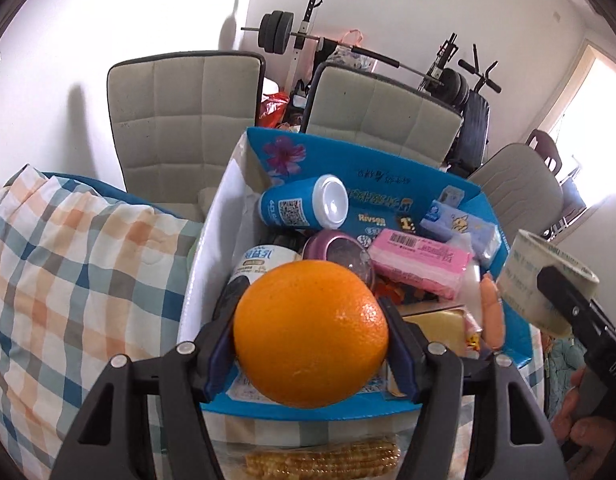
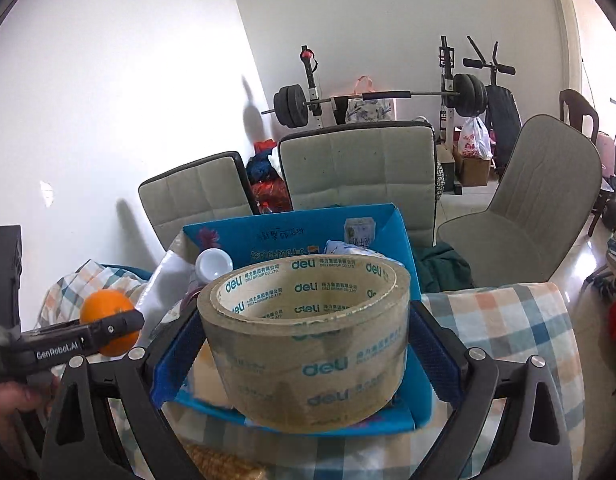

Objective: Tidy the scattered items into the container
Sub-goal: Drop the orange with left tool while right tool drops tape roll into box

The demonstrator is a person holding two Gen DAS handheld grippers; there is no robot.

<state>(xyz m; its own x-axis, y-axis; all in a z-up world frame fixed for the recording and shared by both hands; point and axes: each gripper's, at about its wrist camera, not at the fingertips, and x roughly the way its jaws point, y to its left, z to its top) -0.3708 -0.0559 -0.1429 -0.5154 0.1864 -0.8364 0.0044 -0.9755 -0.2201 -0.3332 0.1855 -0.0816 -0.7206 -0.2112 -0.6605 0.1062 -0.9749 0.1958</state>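
Note:
My left gripper point(image 1: 310, 340) is shut on an orange point(image 1: 310, 334), held just above the near edge of the blue cardboard box point(image 1: 372, 172). The box holds several items: a blue can point(image 1: 304, 202), a pink pack point(image 1: 420, 262), a purple tin point(image 1: 340, 250), a sausage point(image 1: 493, 312). My right gripper point(image 2: 304, 344) is shut on a roll of clear packing tape point(image 2: 308, 340), raised in front of the same box point(image 2: 308, 232). The tape roll point(image 1: 544, 280) shows at the right of the left wrist view, and the orange point(image 2: 108, 320) at the left of the right wrist view. A corn cob point(image 1: 324, 460) lies on the cloth below the orange.
The box stands on a table under a checked cloth point(image 1: 68, 280). Grey padded chairs point(image 1: 184, 120) stand behind the table, another chair point(image 2: 540, 196) at the right. Weight-lifting gear point(image 2: 388, 100) lines the far wall. A person's hand point(image 1: 588, 436) holds the right gripper.

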